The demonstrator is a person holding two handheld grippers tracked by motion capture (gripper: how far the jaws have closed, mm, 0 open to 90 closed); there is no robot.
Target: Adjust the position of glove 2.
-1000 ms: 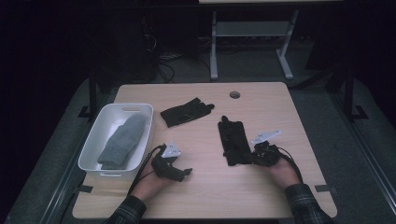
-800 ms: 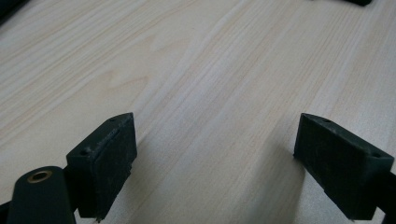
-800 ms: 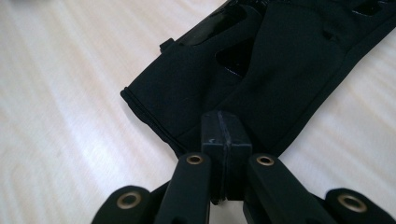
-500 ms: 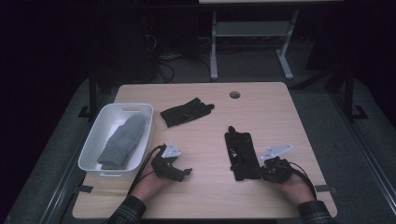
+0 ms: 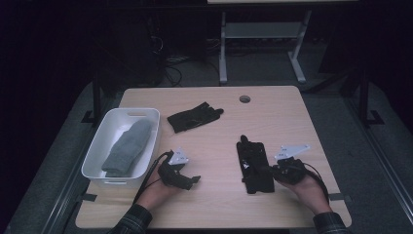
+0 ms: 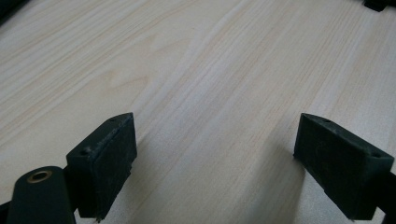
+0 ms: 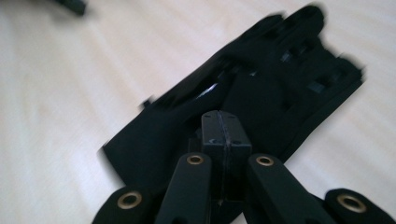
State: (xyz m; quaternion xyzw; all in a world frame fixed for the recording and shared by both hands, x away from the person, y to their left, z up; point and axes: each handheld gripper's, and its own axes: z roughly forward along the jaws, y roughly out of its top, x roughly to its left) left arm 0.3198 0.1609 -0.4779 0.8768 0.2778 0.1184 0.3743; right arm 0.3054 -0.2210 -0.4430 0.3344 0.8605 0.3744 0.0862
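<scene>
Glove (image 5: 255, 165) soft, light, limp | right gripper (image 5: 278, 171) clamped tight on its cuff edge | left gripper (image 5: 191, 179) wide open, empty | expect sagging.

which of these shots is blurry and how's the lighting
Right gripper view: motion blur smears the edges of the black glove, with a small glint on it; the right gripper itself stays sharp. Left gripper view: crisp wood grain on the table, soft shadows beside the left gripper pads. High view: dim, surroundings nearly black, the lit tabletop stands out.
</scene>
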